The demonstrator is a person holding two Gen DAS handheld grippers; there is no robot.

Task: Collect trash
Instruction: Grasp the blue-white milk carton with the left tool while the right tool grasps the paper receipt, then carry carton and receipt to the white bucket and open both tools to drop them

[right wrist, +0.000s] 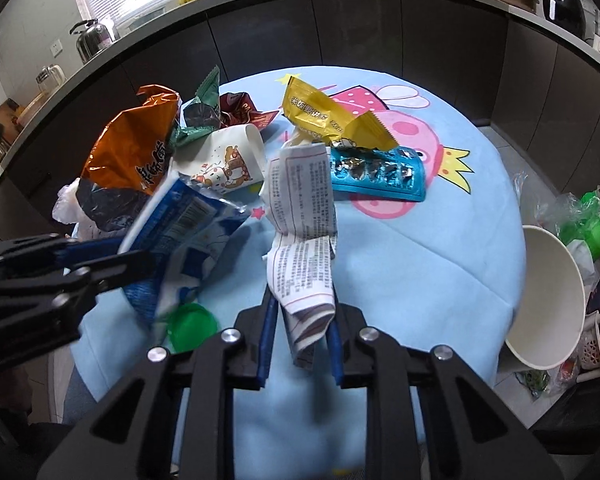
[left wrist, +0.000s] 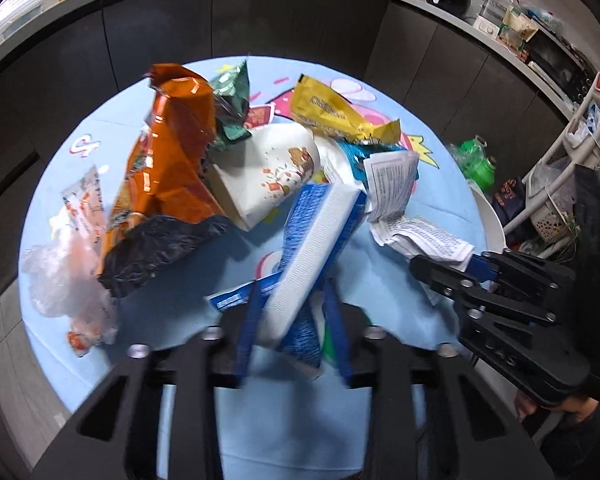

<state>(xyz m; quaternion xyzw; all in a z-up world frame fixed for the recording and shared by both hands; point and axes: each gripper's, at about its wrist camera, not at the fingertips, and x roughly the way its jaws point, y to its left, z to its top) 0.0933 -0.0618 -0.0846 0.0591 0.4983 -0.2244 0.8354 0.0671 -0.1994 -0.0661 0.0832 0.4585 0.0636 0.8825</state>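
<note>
My left gripper (left wrist: pixel 294 292) is shut on a blue-and-white tissue pack (left wrist: pixel 320 240), held tilted above the round table; it also shows in the right wrist view (right wrist: pixel 180 220). My right gripper (right wrist: pixel 302 300) is shut on a folded printed paper leaflet (right wrist: pixel 302 216), seen also in the left wrist view (left wrist: pixel 400 208). Trash lies on the light-blue tablecloth (right wrist: pixel 420 248): an orange snack bag (left wrist: pixel 168 152), a paper cup (left wrist: pixel 268 168) on its side, a yellow wrapper (right wrist: pixel 328 118), a blue blister pack (right wrist: pixel 376 174), a green wrapper (left wrist: pixel 232 100), a black bag (left wrist: pixel 152 248) and clear plastic (left wrist: pixel 68 276).
A green lid (right wrist: pixel 190 326) lies on the cloth near the left gripper. A large white paper bucket (right wrist: pixel 548 300) stands at the table's right edge with green bottles (right wrist: pixel 588 224) behind. Dark cabinets (left wrist: pixel 260 20) and a counter curve behind the table.
</note>
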